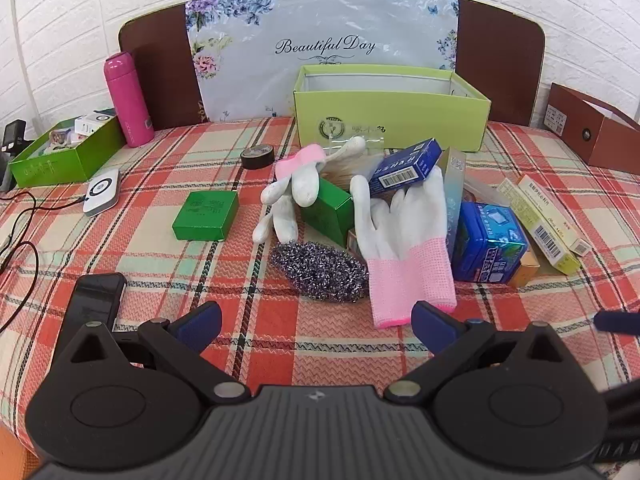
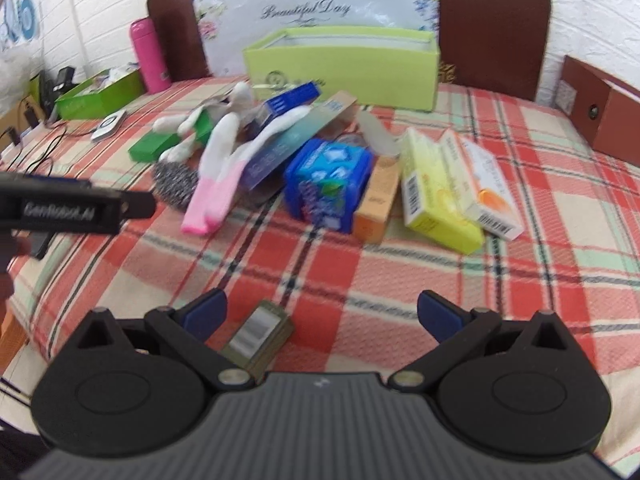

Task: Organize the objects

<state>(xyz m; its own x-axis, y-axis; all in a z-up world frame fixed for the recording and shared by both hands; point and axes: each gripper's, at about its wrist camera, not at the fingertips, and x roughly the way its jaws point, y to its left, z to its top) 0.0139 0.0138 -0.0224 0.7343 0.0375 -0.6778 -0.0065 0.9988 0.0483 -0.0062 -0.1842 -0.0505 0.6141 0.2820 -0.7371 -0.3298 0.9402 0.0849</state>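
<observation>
A heap of small goods lies on the plaid cloth in front of an open lime-green box (image 1: 390,120) (image 2: 340,66). In it are white gloves with pink cuffs (image 1: 404,236) (image 2: 218,184), a metal scourer (image 1: 320,266) (image 2: 174,182), a dark blue carton (image 1: 404,166), a blue tin (image 1: 490,242) (image 2: 328,182), green boxes (image 1: 206,216) and yellow cartons (image 2: 436,192). My left gripper (image 1: 316,322) hovers open just short of the scourer and glove cuff. My right gripper (image 2: 320,316) is open over bare cloth, nearer than the tin. Nothing is between either pair of fingers.
A pink flask (image 1: 129,98), a green tray of bits (image 1: 66,152), a white charger with cables (image 1: 102,192) and a tape roll (image 1: 258,157) sit left. A phone (image 1: 98,298) lies near the left gripper's left finger. A brown box (image 1: 588,132) stands right. A small olive box (image 2: 258,336) lies by the right gripper.
</observation>
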